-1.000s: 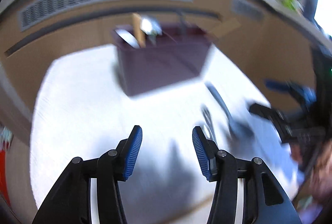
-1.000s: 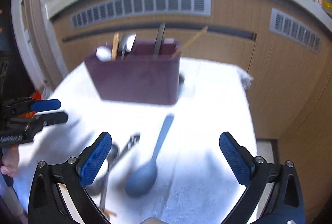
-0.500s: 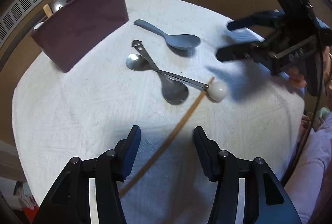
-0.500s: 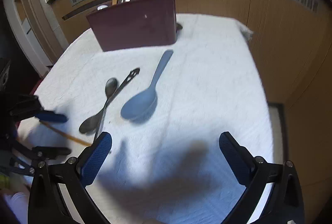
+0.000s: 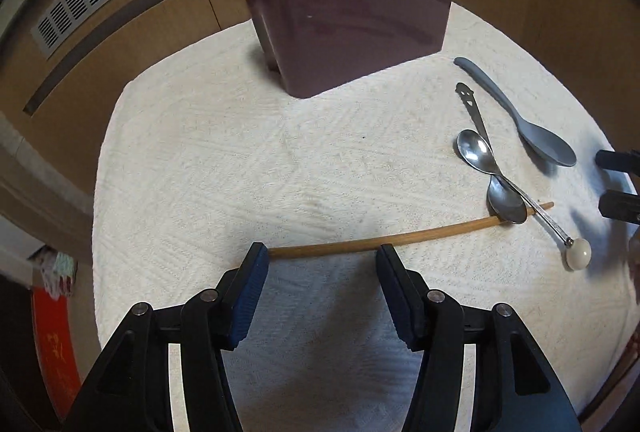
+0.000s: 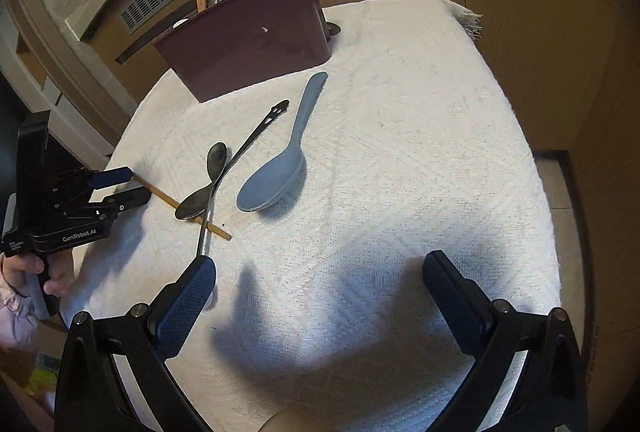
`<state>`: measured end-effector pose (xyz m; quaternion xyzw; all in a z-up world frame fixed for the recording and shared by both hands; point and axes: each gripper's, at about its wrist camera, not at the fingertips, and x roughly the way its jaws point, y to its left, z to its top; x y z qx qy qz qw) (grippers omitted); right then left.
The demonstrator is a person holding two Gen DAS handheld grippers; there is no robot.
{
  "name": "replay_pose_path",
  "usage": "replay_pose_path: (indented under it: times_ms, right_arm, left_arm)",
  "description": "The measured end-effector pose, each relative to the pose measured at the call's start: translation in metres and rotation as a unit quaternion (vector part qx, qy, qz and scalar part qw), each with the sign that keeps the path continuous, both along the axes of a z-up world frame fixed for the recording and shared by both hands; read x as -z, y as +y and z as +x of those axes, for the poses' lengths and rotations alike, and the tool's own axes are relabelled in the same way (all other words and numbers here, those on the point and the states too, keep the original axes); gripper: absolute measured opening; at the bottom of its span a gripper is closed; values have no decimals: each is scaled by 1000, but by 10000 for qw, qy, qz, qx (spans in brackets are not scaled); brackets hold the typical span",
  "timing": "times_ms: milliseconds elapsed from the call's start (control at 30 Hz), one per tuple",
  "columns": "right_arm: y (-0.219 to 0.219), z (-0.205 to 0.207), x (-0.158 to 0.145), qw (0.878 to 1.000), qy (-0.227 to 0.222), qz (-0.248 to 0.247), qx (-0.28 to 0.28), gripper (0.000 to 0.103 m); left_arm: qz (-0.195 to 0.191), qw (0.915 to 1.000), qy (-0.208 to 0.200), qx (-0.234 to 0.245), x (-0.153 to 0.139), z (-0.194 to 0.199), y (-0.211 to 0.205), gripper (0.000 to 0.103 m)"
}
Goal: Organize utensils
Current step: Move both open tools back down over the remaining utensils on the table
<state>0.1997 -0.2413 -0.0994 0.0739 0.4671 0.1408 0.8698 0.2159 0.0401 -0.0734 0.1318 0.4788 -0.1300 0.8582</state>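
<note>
Looking down my left gripper (image 5: pixel 318 258), I see its jaws apart with nothing between the pads, and the near end of the wooden chopstick (image 5: pixel 400 238) lies on the white cloth (image 5: pixel 240 168) just past the tips; one pad covers that end, so I cannot tell whether it touches. The chopstick's far end runs under a metal spoon (image 5: pixel 506 202), and a second metal spoon (image 5: pixel 476 150) lies bowl-up beside it, the two crossed by a thin utensil with a white ball end (image 5: pixel 578 258). A grey rice paddle (image 5: pixel 532 130) lies a little apart, toward the right. On the counter's far side stands the maroon utensil holder (image 5: pixel 352 20) with several handles poking out; I cannot make out its inner compartments. My right gripper (image 6: pixel 320 278) hangs over bare cloth with its jaws wide apart and empty, and its left finger (image 6: pixel 188 306) hides the ball end from that view. There the paddle (image 6: pixel 280 172) lies ahead, and behind the holder (image 6: pixel 248 48) a small dark object is mostly hidden. Only the tips of the right gripper show at the edge of the left view.
</note>
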Motion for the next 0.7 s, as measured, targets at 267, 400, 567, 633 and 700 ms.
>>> replay_pose_path:
  times_ms: [267,400,567,633,700]
  right_arm:
    - [16,10,-4,9979,-102,-619,-140,95]
    - [27,32,-26,9928,-653,-999,-14,84]
    - [53,87,-22,9909,-531,-1232,-82,43]
    - [62,109,-10,9895,-313,-1411,-82,40]
    - [66,116,-6,9880,-324,-1510,-11,27]
  left_arm:
    - [-587,9952,513,584,4,-12,-19,64]
    - [-565,9949,542,631,4,-27,-27,68]
    - [-770,9943,663,328,1,-29,-16,68]
    - [-928,9926,766,136,0,-29,-7,68]
    - [-1239,9882,891,-112,-2,-27,5,68]
